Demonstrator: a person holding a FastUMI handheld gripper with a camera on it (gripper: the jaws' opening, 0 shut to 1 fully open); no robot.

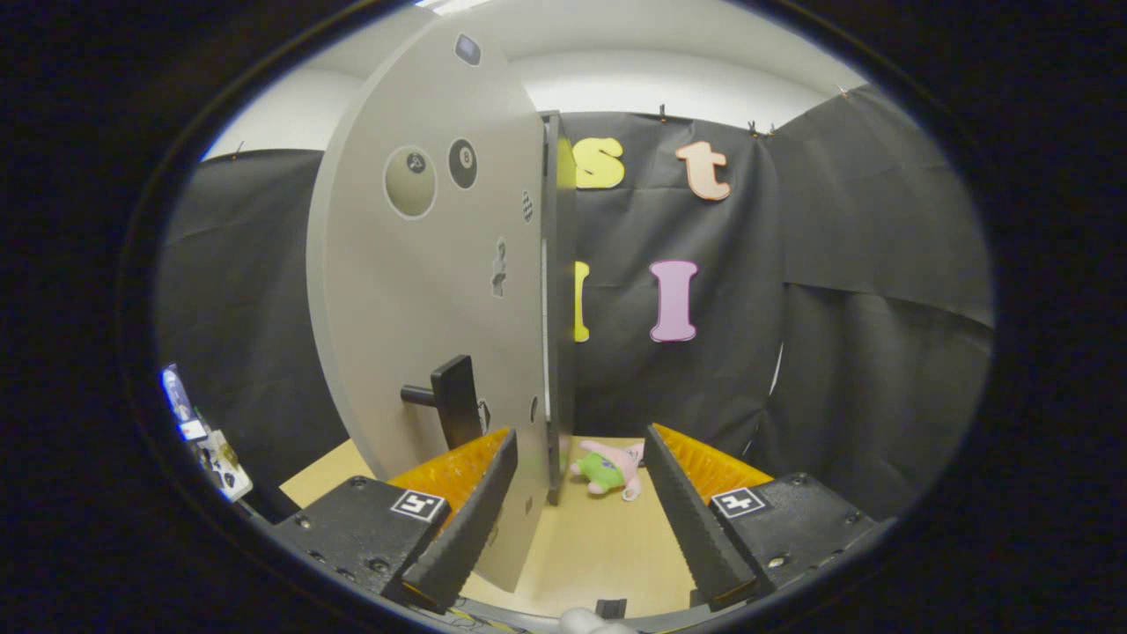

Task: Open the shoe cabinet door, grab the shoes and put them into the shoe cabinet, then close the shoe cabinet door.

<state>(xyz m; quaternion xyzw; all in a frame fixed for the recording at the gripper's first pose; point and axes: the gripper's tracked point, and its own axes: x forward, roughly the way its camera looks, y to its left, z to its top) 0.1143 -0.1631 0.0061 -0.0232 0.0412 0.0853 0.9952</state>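
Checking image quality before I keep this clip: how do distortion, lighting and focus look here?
Gripper view: strong fisheye bends the grey cabinet door into a curve; lighting is even, with no glare on it; the open gripper and the black door handle look sharp; the small pink-and-green plush toy beyond reads slightly soft.
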